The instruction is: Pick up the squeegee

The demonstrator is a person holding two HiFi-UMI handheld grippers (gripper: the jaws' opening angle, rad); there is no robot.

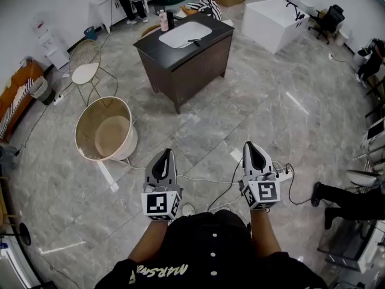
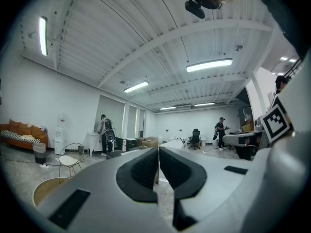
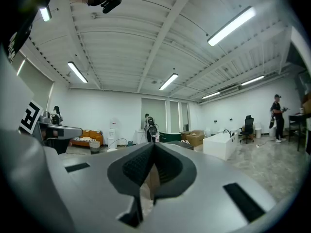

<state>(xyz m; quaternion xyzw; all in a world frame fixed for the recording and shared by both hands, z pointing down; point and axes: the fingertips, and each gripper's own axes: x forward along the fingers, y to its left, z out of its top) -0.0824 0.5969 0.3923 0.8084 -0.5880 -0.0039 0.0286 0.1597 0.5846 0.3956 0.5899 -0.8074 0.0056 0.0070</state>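
The floor (image 1: 271, 107) is grey with pale, cloudy streaks. The cabinet (image 1: 192, 62) is dark brown and its sink (image 1: 183, 34) is white. The round tub (image 1: 111, 134) is tan inside and white outside. The chair (image 1: 85, 71) is gold wire with a white seat. The left gripper (image 1: 162, 156) and right gripper (image 1: 255, 148) are light grey with black fingers (image 2: 143, 171). Each cube (image 1: 161, 205) has black and white squares. The shirt (image 1: 210, 251) is black with white buttons.

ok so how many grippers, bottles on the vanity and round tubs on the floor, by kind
grippers: 2 (left gripper, right gripper)
bottles on the vanity: 2 (pink bottle, dark bottle)
round tubs: 1 (beige round tub)
total: 5
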